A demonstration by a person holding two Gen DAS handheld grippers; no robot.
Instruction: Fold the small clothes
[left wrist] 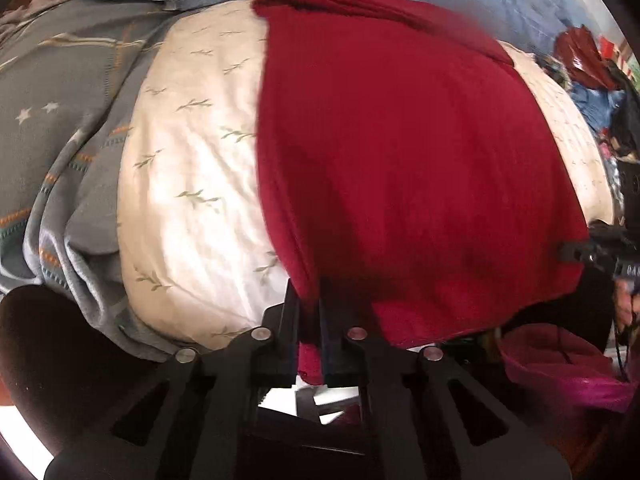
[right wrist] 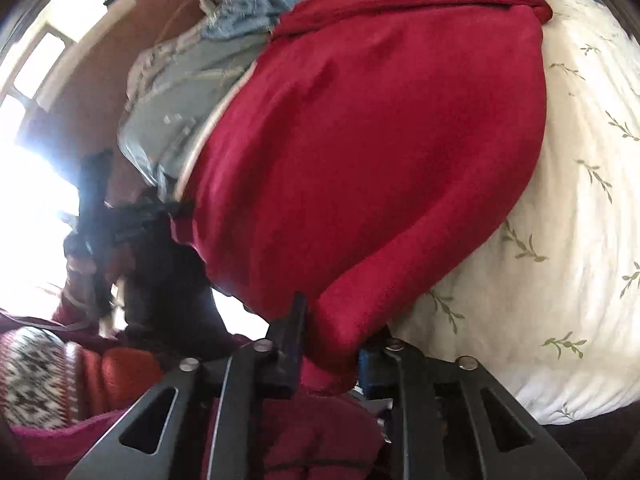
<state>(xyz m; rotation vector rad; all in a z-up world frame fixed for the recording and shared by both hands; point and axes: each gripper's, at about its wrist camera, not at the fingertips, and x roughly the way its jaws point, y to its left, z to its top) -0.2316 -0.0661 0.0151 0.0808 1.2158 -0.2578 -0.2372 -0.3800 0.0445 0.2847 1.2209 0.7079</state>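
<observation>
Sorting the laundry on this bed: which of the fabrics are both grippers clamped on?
The red garment. Left gripper and right gripper each pinch a near corner; the grey blanket and white sheet lie untouched.

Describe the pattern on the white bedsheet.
Small green leafy sprigs scattered over the white bedsheet, clearest in the right wrist view.

Red garment [left wrist: 400, 160] — soft, matt fleece.

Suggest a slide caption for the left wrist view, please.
Left tongs pinch the red garment's near corner.
</observation>
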